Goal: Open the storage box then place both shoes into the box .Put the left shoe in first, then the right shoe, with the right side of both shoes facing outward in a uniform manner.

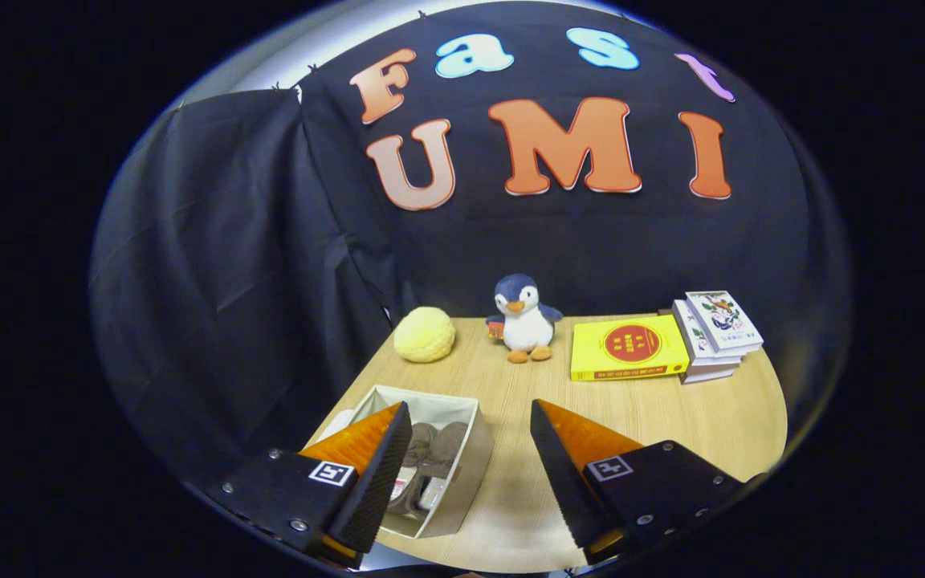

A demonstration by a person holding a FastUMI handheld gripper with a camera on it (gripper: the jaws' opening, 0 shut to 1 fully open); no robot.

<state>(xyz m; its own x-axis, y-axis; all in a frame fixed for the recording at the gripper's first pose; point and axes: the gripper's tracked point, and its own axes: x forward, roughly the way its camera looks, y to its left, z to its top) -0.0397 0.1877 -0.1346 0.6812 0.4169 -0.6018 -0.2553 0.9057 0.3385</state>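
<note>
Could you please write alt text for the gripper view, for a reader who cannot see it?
The gripper is open above a wooden table, with an open storage box holding shoes by one finger. Beyond sit a yellow round plush, a penguin toy, a yellow book and a book stack.

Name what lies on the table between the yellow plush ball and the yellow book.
In the gripper view, a plush penguin stands between the plush ball and the yellow book. The open tool holds nothing.
</note>
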